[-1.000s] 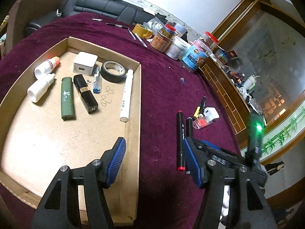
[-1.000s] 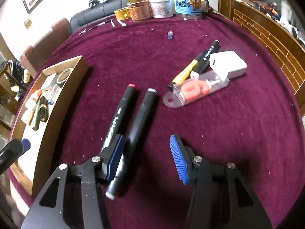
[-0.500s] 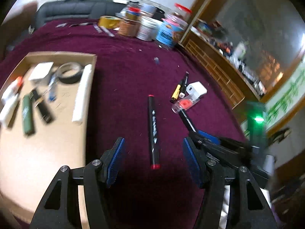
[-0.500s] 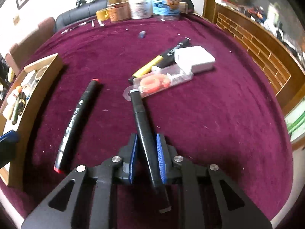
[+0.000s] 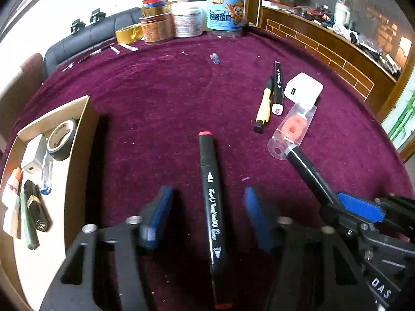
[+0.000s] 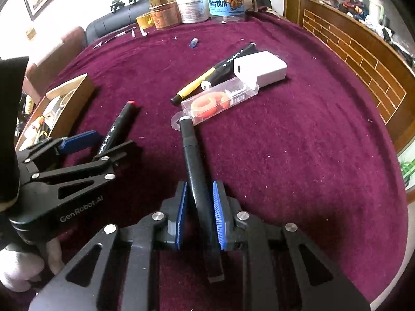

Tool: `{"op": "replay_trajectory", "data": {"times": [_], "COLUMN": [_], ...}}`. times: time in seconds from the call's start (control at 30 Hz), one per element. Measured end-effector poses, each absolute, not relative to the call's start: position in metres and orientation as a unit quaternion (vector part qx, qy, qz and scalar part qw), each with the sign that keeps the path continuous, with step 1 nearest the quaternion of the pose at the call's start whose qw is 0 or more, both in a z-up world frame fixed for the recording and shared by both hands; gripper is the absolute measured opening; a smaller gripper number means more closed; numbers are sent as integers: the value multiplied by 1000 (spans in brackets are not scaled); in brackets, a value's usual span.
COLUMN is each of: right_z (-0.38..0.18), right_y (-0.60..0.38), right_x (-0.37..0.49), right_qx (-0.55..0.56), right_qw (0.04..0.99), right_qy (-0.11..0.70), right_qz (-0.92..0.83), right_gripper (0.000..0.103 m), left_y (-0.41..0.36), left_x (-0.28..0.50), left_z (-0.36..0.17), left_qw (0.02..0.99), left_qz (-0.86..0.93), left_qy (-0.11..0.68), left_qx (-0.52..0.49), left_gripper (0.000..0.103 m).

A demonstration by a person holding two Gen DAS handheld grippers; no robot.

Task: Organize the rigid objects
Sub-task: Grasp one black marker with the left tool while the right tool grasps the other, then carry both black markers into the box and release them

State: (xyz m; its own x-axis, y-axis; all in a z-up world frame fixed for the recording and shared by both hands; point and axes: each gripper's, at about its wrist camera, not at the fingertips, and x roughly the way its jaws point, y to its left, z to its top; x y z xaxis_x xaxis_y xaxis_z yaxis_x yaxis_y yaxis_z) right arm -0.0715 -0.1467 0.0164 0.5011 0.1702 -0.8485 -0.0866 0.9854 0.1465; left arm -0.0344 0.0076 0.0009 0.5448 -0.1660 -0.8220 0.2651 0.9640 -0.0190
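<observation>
A black marker with red ends [image 5: 211, 202] lies on the purple cloth between the fingers of my open left gripper [image 5: 207, 215]; the pads stand apart on either side of it. It also shows in the right wrist view [image 6: 118, 129]. My right gripper [image 6: 199, 207] is shut on a black marker with a grey end [image 6: 194, 160], whose tip touches a clear case with an orange ring [image 6: 218, 101]. The cardboard tray [image 5: 83, 140] at the left holds a tape roll [image 5: 61, 140], a white charger, a green lighter, a black lipstick and small bottles.
A yellow pen [image 5: 263, 103], a white-ended black marker [image 5: 277, 85] and a white charger [image 5: 303, 90] lie at the right. Jars and a yellow tape roll [image 5: 127, 35] stand at the table's far edge. A small blue cap [image 5: 214, 57] lies mid-table.
My left gripper swung from the tray over to the red-ended marker and now straddles it. My right gripper closed on the grey-ended marker and holds it.
</observation>
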Motion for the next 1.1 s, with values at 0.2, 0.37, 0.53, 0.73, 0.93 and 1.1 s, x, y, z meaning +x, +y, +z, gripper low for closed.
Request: {"op": "replay_trajectory", "data": {"times": [0.2, 0.37, 0.53, 0.73, 0.93, 1.1], "right_z": [16, 17, 17, 22, 45, 62], "right_y": [-148, -142, -130, -141, -139, -115], "right_x": [-70, -64, -68, -73, -81, -79], "right_qx": [43, 35, -3, 58, 118, 142], "right_qw": [864, 866, 874, 871, 865, 850], "right_qy": [495, 494, 482, 478, 463, 460], "right_qz": [79, 73, 66, 100, 156, 212], "right_gripper": [17, 18, 15, 12, 12, 12], "left_y": [43, 60, 76, 107, 155, 206], "left_x": [-46, -66, -83, -101, -118, -121], "left_z": [10, 20, 41, 60, 68, 63], "left_qw": [871, 869, 873, 882, 894, 897], "left_qz": [-145, -167, -186, -179, -140, -84], "left_qy": [468, 458, 435, 410, 390, 390], "left_qx": [-31, -88, -118, -148, -169, -193], "left_gripper": [11, 11, 11, 11, 11, 11]}}
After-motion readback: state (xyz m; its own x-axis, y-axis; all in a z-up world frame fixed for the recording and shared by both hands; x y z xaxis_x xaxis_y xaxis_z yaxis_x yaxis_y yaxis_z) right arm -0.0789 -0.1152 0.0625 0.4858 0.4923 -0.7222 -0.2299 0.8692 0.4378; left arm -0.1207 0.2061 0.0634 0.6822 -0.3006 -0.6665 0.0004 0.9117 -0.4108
